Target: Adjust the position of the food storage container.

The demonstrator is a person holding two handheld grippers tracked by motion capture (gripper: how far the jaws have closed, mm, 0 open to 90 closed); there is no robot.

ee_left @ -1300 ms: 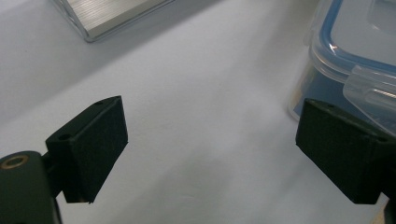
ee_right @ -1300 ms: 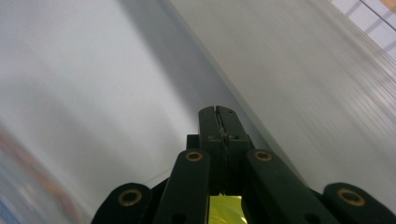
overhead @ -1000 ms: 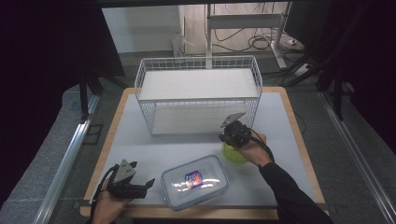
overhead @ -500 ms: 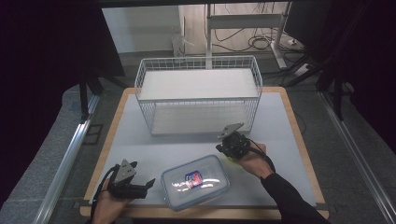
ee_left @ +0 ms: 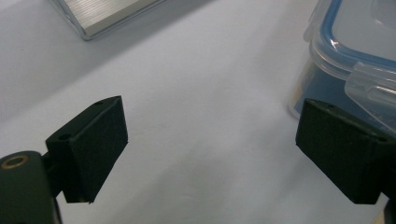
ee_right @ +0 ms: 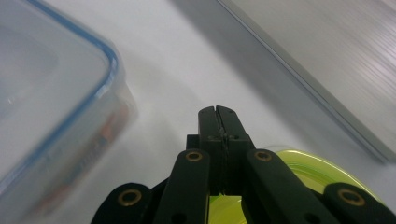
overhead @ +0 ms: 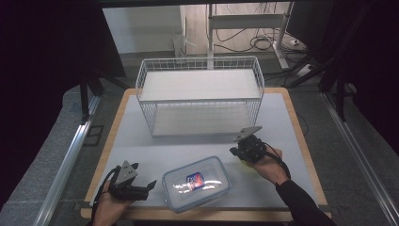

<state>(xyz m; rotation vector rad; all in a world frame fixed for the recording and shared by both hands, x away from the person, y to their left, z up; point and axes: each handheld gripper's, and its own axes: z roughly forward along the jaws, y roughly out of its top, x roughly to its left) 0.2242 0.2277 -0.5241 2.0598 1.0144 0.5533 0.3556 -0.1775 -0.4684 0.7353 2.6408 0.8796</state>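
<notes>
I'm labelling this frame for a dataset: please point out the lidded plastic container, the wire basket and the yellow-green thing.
lidded plastic container (overhead: 196, 184), high view, middle of its lid.
wire basket (overhead: 200, 63), high view, far top rim.
yellow-green thing (ee_right: 312, 169), right gripper view, its rim.

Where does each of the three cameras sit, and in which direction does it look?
High view: above the person's side, looking forward and down on the table; both hands, wire basket.
Left gripper view: rides the left gripper, jaws apart, beside the container.
Right gripper view: rides the right gripper, jaws together, over a yellow-green object.
All share the container.
</notes>
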